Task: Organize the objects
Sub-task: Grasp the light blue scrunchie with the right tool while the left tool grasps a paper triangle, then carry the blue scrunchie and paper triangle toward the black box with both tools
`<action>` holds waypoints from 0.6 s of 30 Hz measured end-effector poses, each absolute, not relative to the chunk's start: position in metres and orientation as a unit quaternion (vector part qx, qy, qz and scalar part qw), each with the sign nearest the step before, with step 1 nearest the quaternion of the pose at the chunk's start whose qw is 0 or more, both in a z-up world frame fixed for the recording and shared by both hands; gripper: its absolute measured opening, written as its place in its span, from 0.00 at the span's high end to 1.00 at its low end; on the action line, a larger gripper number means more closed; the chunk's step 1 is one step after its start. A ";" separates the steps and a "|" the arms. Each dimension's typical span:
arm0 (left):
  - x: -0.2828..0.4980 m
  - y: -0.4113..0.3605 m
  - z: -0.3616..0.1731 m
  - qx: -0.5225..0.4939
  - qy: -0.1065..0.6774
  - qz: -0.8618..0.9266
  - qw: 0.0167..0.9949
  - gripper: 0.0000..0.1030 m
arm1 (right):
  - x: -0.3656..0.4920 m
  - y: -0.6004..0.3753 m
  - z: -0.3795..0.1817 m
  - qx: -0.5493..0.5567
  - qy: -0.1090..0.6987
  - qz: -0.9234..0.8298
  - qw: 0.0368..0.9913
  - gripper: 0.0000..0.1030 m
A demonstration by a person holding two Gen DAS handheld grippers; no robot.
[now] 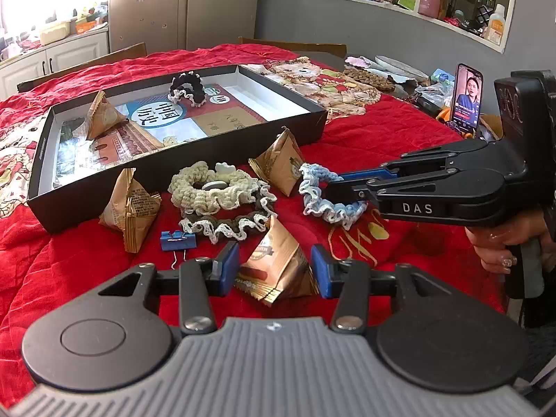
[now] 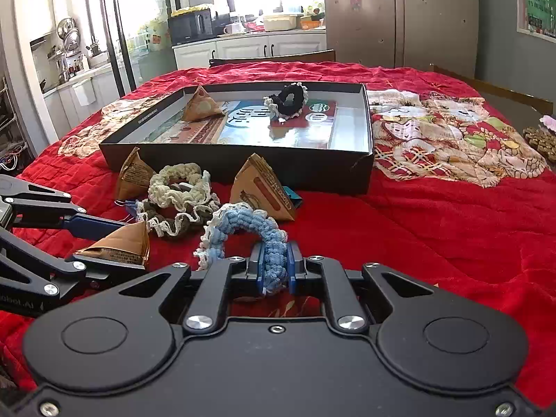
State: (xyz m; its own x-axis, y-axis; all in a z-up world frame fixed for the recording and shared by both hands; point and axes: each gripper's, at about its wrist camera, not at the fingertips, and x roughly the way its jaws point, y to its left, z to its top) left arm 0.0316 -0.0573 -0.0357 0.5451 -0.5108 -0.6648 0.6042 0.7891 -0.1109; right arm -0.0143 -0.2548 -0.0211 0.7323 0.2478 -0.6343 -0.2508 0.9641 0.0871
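Observation:
My left gripper (image 1: 274, 271) is shut on a brown triangular packet (image 1: 278, 264) that rests on the red cloth, a blue pad against each side. The right wrist view shows that packet (image 2: 121, 246) from the side, between the left gripper's (image 2: 139, 246) two fingers. My right gripper (image 2: 276, 266) is shut on the near edge of a blue-and-white scrunchie (image 2: 250, 222), which stands up from the cloth. Seen from the left, the right gripper (image 1: 328, 191) reaches in and pinches the blue scrunchie (image 1: 311, 191). Behind lies a shallow black box (image 1: 180, 163) holding a black scrunchie (image 1: 186, 88) and a packet (image 1: 102, 114).
On the cloth in front of the box lie a cream scrunchie (image 1: 208, 191), a brown-and-white scrunchie (image 1: 229, 226), a blue binder clip (image 1: 178, 239) and two more packets (image 1: 132, 208) (image 1: 278, 163). A phone (image 1: 467, 97) stands at the right among clutter.

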 end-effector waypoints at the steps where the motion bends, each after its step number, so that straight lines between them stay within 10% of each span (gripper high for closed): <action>1: 0.032 -0.057 -0.036 0.065 0.355 -0.318 0.877 0.53 | -0.015 -0.255 -0.021 -0.003 0.340 0.134 0.931 0.88; 18: 0.029 -0.057 -0.028 0.065 0.349 -0.320 0.878 0.53 | -0.024 -0.254 -0.011 -0.016 0.325 0.137 0.935 0.88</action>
State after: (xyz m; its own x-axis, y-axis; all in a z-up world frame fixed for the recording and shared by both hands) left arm 0.0294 -0.0571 -0.0280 0.5512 -0.5171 -0.6548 0.6084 0.7862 -0.1087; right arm -0.0240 -0.2540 -0.0105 0.7507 0.2462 -0.6130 -0.2674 0.9618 0.0588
